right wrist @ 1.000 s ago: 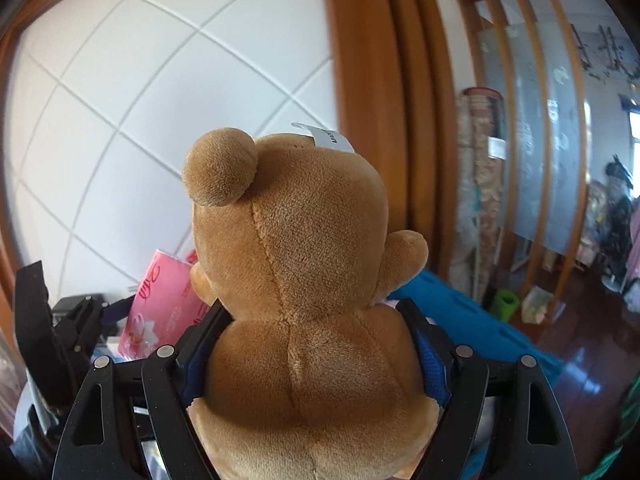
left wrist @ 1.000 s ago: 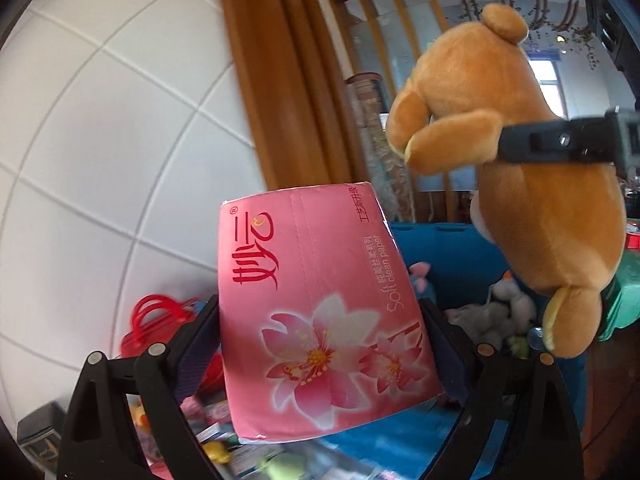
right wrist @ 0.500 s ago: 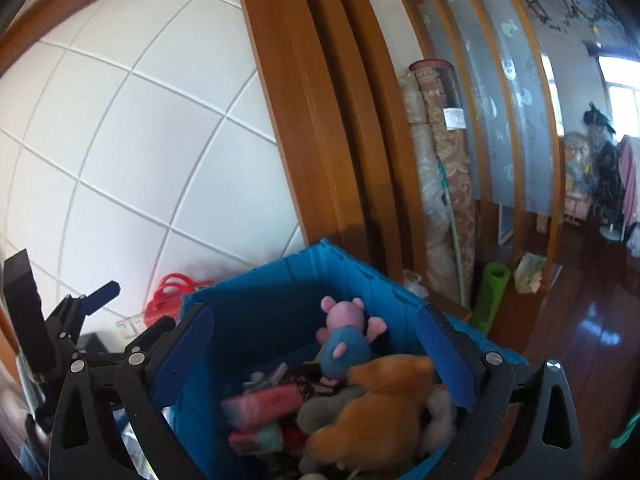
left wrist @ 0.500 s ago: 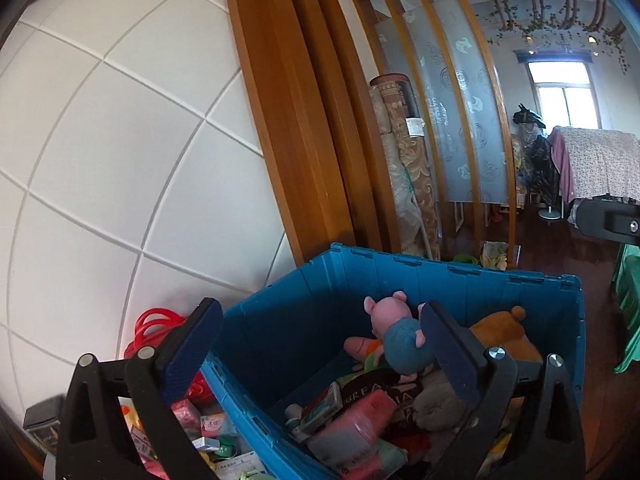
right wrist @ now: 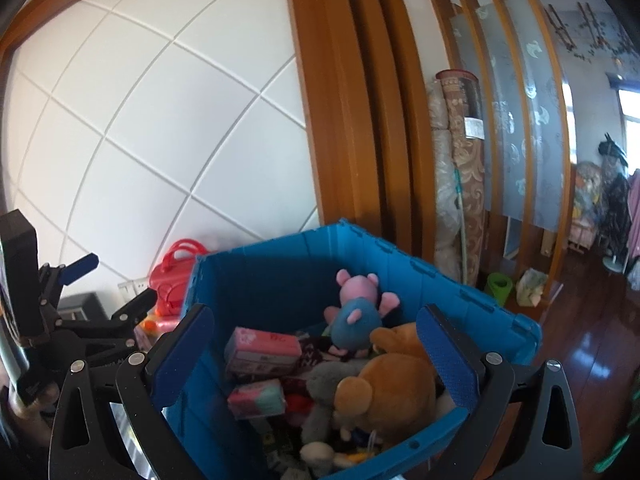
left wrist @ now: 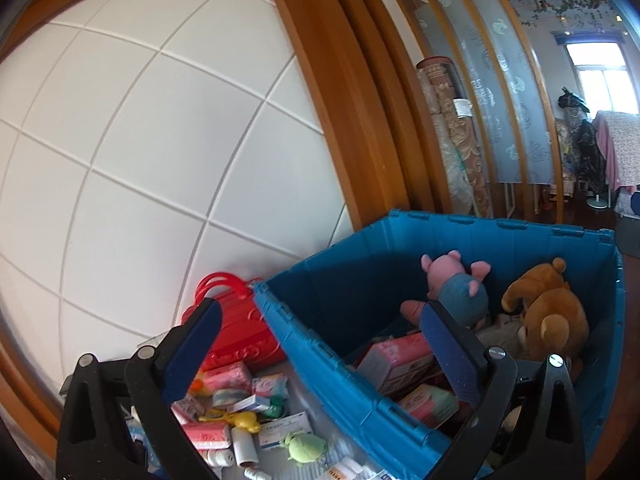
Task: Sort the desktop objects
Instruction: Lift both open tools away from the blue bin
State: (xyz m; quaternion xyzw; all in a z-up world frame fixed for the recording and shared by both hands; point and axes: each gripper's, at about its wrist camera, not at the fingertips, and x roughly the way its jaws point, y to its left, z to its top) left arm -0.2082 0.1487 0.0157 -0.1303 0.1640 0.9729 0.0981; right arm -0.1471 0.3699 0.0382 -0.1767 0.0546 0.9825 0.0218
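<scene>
both claws gape empty — left gripper (left wrist: 316,344), right gripper (right wrist: 316,354). brown bear (right wrist: 384,392) lies in blue crate (right wrist: 460,292) — soft, light, squashy; pinch its belly.

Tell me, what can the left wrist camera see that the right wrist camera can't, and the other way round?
Only the left wrist view shows the clutter of small packets and toys lying outside the crate, left of it. Only the right wrist view shows the other gripper, the left gripper, and a green roll on the floor beyond. Both show the blue crate, the brown teddy bear, the pink and blue plush inside it, and the red bag by the wall.
</scene>
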